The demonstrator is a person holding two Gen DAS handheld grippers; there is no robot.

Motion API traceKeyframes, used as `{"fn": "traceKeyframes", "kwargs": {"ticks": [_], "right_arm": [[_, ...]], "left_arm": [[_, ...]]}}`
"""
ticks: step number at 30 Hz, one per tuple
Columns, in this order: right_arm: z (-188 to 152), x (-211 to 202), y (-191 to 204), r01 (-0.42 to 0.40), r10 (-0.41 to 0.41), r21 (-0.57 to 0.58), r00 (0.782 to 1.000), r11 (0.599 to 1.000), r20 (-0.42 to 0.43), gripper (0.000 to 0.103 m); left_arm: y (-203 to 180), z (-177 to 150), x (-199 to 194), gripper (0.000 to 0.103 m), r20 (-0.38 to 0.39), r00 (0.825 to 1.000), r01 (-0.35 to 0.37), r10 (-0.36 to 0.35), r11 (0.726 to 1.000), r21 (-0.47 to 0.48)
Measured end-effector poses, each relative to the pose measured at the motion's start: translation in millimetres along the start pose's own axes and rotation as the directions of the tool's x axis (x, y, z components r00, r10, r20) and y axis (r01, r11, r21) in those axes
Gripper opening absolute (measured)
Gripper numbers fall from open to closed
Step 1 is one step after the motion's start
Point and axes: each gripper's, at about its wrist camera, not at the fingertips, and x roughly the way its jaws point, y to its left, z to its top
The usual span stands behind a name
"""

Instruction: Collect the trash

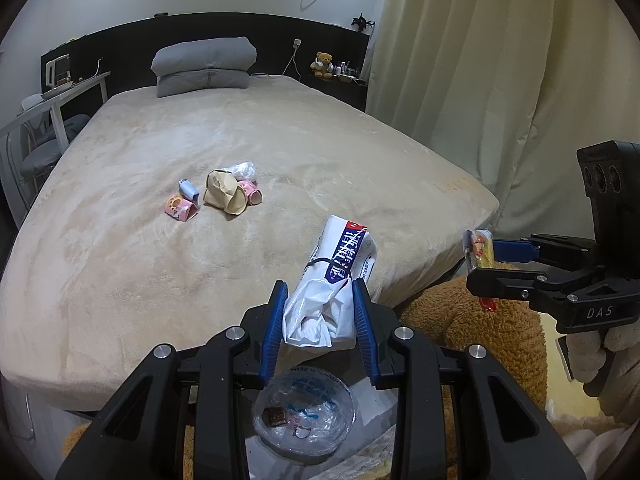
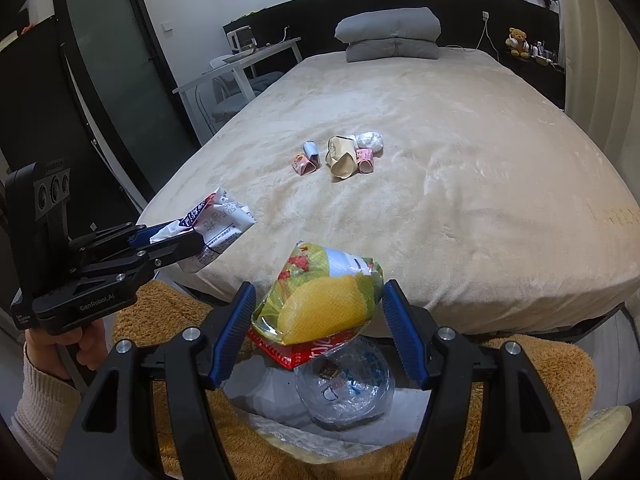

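Nearest the left wrist camera, the left gripper (image 1: 320, 312) has its blue pads (image 1: 362, 312) pressed in close on a crumpled white wrapper (image 1: 332, 292) with blue and red print, which sticks up and away from the jaws above the near edge of the bed (image 1: 160, 280). Directly below, on the floor at the foot of the bed, sits a bin lined with a clear plastic bag (image 1: 306, 416); a small brown scrap and other bits lie inside. Brown fuzzy fabric (image 1: 492, 332) lies to the right of the bin. The right gripper (image 1: 476, 260) shows at the right edge of this view, pinching a yellow packet (image 1: 478, 250) seen edge-on. In the right wrist view the right gripper (image 2: 318, 316) stands about half open, with a puffy yellow, green and red snack bag (image 2: 320, 300) wedged between its pads, hanging above the same lined bin (image 2: 344, 392). To the left in that view, the left gripper (image 2: 188, 240) holds the white wrapper (image 2: 218, 224), and a hand in a cream sleeve (image 2: 48, 384) grips its handle. Farther off, in the middle of the beige bed cover (image 2: 460, 200), more litter remains in a loose cluster: a crushed tan paper cup (image 1: 224, 194), two pink cartons (image 1: 181, 209), a small blue carton (image 1: 188, 189) and a wad of clear plastic (image 1: 242, 170). At the far end, grey pillows (image 1: 204, 66) lie stacked against a dark headboard (image 1: 120, 52); a teddy bear (image 1: 322, 65) sits on the shelf to the far right.
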Motion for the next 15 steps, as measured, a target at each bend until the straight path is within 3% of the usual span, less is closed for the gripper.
{"fn": "traceKeyframes", "kwargs": {"ticks": [7,15], "right_arm": [[-11,1,1,0.0,0.0,0.003,1.0,1.0,-0.015,0.065],[-23,29,-4,-0.004,0.005,0.013,0.996,1.0,-0.087,0.065]], "left_arm": [[-6,-12,7,0.032,-0.026,1.0,0.012,-0.012,1.0,-0.005],[-1,-29,31,0.032,-0.086,0.996,0.028,-0.031,0.999,-0.038]]}}
